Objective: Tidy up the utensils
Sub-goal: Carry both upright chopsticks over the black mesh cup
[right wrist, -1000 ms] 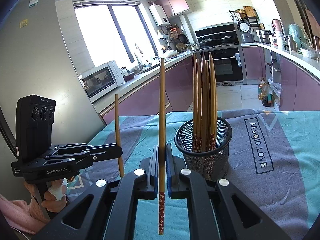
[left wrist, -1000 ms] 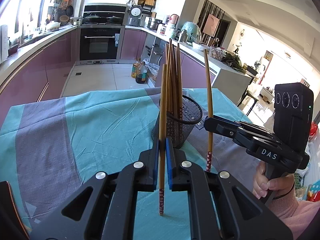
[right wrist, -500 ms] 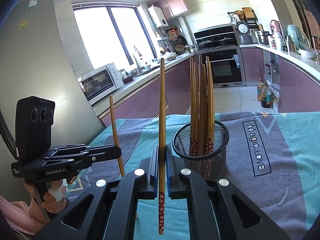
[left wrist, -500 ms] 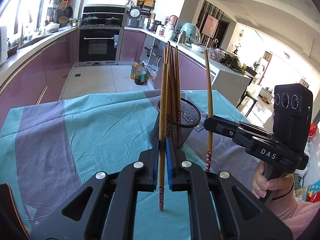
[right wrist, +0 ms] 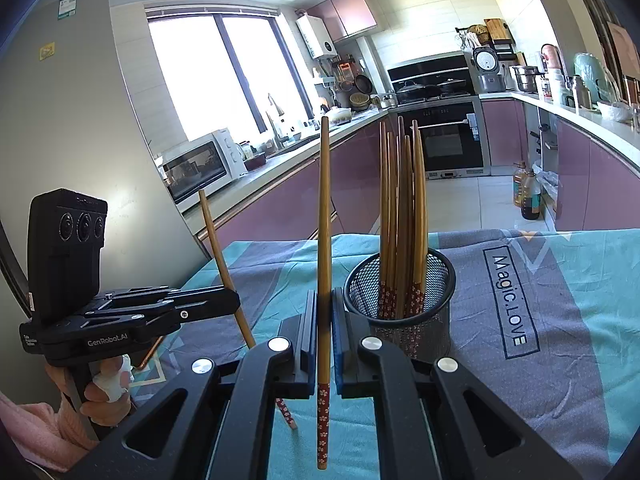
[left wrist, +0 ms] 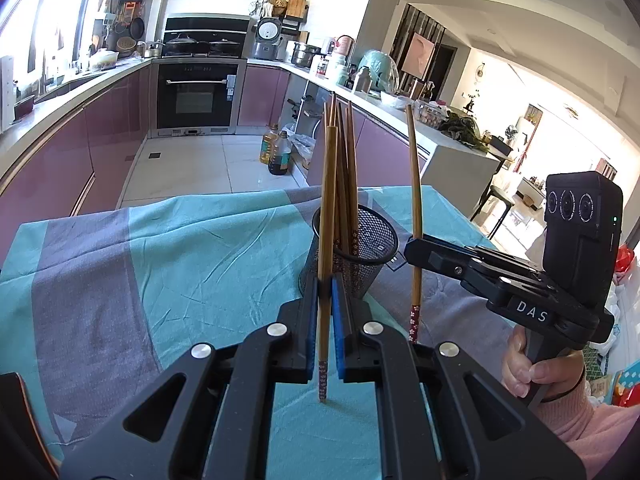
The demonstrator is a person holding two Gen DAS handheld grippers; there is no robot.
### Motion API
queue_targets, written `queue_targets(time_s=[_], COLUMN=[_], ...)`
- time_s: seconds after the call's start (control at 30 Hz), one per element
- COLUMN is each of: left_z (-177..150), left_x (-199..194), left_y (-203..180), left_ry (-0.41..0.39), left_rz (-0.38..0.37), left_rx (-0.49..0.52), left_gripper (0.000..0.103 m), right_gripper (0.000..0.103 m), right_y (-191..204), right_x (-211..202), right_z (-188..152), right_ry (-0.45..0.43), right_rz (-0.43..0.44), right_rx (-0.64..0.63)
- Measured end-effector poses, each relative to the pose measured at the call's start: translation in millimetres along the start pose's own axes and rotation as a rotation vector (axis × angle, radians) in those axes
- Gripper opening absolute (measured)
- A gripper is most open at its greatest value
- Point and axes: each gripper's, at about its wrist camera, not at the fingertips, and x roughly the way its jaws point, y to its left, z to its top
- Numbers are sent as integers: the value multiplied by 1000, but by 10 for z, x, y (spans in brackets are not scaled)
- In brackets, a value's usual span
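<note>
My left gripper (left wrist: 325,292) is shut on a bamboo chopstick (left wrist: 329,200), held upright with its red flowered end pointing down above the cloth. Just beyond it stands a black mesh cup (left wrist: 374,240) with several chopsticks (left wrist: 347,168) upright inside. My right gripper (right wrist: 324,320) is likewise shut on an upright chopstick (right wrist: 324,220), to the left of the mesh cup (right wrist: 400,312). In the right wrist view the left gripper (right wrist: 234,300) shows at the left, its chopstick (right wrist: 216,236) leaning. The right gripper (left wrist: 416,252) and its chopstick (left wrist: 414,184) appear right of the cup in the left wrist view.
A teal and grey tablecloth (left wrist: 160,264) covers the table; its far edge drops to the kitchen floor, where oil bottles (left wrist: 278,152) stand. A hand in a pink sleeve (left wrist: 536,376) holds the right gripper's handle. Purple cabinets and an oven (left wrist: 196,96) lie beyond.
Both grippers stay shut on their chopsticks and nearly still. In the right wrist view the left gripper's chopstick leans a little further to the left than before.
</note>
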Motion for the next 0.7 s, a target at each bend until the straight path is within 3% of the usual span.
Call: queue_targets(time_s=[0.7], left_z=[81], left_x=[-58], left_y=[-44], left_ry=[-17], left_rz=[-13], left_rx=[16], left_gripper=[8], right_gripper=[6], right_y=[-28], right_x=[47], right_z=[65], right_ry=[-18], right_rz=[-4], right_rx=[-2])
